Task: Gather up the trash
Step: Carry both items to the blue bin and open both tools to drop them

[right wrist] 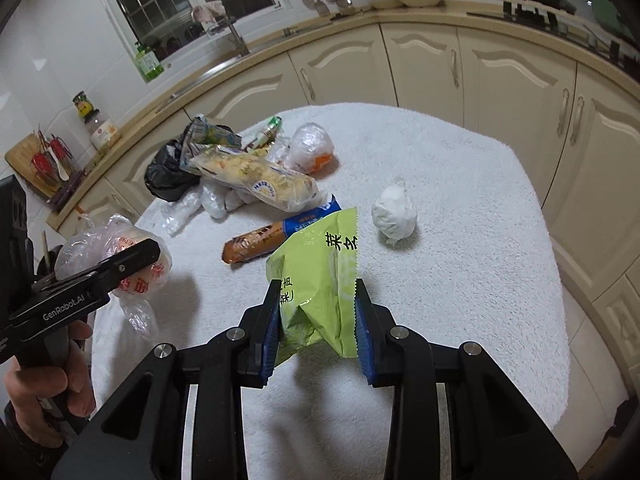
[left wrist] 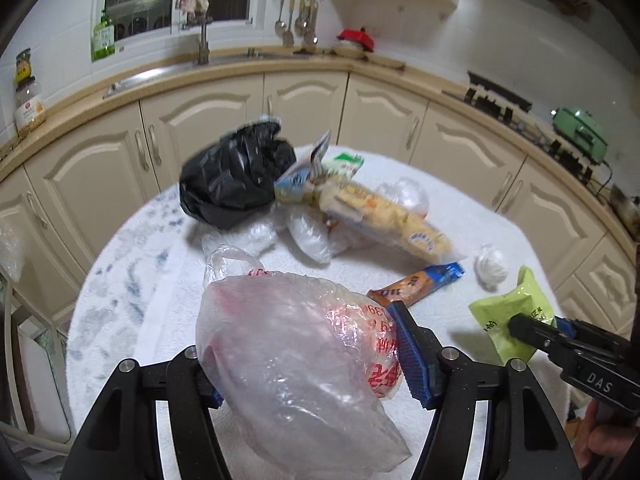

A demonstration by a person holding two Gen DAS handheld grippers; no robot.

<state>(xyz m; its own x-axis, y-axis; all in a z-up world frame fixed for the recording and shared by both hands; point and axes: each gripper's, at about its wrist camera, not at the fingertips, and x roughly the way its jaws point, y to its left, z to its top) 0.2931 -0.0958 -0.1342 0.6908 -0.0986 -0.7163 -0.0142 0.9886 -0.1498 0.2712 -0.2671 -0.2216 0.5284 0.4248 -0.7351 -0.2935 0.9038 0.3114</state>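
Left wrist view: we're mid-pickup, left gripper jaws about half spread and pinching the clear plastic bag above the towel-covered worktop. Right wrist view: right gripper jaws nearly together, clamping the green snack packet; next we likely carry both to the black trash bag, with the white wad and orange wrapper left.

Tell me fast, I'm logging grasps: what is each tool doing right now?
Left tool: closed on the crumpled clear plastic bag with red print.
Right tool: closed on the light green foil snack wrapper.
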